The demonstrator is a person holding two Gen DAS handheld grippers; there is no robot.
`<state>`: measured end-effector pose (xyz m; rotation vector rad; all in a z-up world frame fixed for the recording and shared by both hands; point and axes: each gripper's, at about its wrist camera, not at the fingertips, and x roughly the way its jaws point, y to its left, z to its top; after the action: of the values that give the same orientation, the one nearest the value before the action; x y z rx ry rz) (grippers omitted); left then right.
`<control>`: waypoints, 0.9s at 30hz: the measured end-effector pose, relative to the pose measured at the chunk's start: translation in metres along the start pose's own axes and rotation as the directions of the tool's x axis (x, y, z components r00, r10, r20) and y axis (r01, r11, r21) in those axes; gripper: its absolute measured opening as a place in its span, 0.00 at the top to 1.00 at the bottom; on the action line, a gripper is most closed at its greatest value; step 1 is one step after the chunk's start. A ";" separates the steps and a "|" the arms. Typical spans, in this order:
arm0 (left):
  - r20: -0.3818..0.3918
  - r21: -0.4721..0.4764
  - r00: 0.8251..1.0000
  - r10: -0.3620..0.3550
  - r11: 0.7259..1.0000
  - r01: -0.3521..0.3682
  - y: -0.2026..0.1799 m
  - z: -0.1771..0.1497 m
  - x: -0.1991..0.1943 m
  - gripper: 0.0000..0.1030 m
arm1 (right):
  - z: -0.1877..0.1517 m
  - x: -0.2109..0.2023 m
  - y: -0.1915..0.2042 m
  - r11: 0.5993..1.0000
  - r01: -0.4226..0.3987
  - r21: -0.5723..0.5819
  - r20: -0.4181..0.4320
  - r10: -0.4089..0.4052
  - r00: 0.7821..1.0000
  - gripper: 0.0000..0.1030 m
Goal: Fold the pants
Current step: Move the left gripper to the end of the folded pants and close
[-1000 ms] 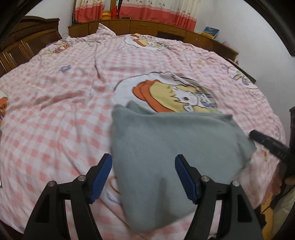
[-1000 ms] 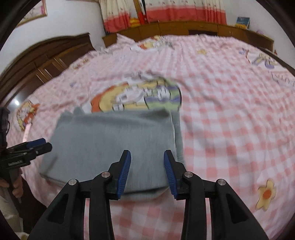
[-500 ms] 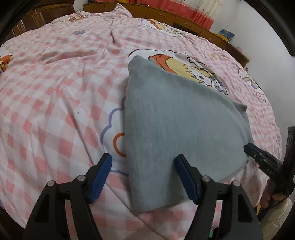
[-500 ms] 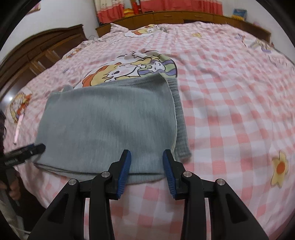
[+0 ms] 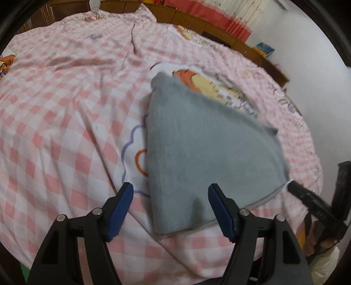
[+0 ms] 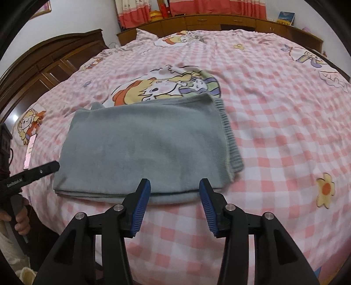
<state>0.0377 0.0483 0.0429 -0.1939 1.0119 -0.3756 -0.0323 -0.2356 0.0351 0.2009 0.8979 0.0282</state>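
Note:
Grey pants (image 6: 144, 142) lie folded into a flat rectangle on the pink checked bed sheet (image 6: 274, 122), ribbed waistband (image 6: 230, 136) at their right end. My right gripper (image 6: 174, 186) hovers at their near edge; its jaws are opening, the blue pads touch no cloth and nothing is held. In the left wrist view the same pants (image 5: 208, 140) spread ahead. My left gripper (image 5: 171, 195) is open over their near left corner, one finger over the sheet and the other over the cloth. Each gripper shows in the other's view: the right gripper (image 5: 307, 197), the left gripper (image 6: 41, 171).
A cartoon print (image 6: 162, 87) on the sheet lies just behind the pants. Dark wooden cabinets (image 6: 54, 65) stand at the left and a low wooden shelf with red curtains (image 6: 219, 19) at the back. A person's hand (image 6: 20, 221) is at the bed's near left edge.
The left gripper has sunk towards the pants' near left corner and rolled a little. The right gripper has drawn back from above the pants to their near edge, and its jaws stand wider.

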 end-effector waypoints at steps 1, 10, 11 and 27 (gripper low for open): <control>0.014 0.006 1.000 -0.003 1.000 0.003 -0.001 0.002 -0.003 0.28 | 0.001 0.004 0.004 1.000 -0.005 -0.001 -0.006 0.005 1.000 0.54; 0.008 -0.010 1.000 -0.007 1.000 0.007 0.008 0.017 0.019 0.29 | 0.001 0.033 0.012 1.000 -0.007 -0.008 -0.022 0.007 1.000 0.49; 0.009 -0.013 1.000 -0.010 1.000 0.010 0.009 0.017 0.022 0.29 | 0.000 0.035 0.012 1.000 -0.010 -0.013 -0.020 0.010 1.000 0.48; 0.051 0.041 0.998 -0.047 0.998 0.045 0.002 0.009 0.026 0.48 | 0.000 0.043 0.010 0.999 -0.048 0.013 -0.025 0.048 0.999 0.40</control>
<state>0.0581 0.0395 0.0266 -0.1905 0.9497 -0.4299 -0.0048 -0.2215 0.0033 0.2345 0.9188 0.0699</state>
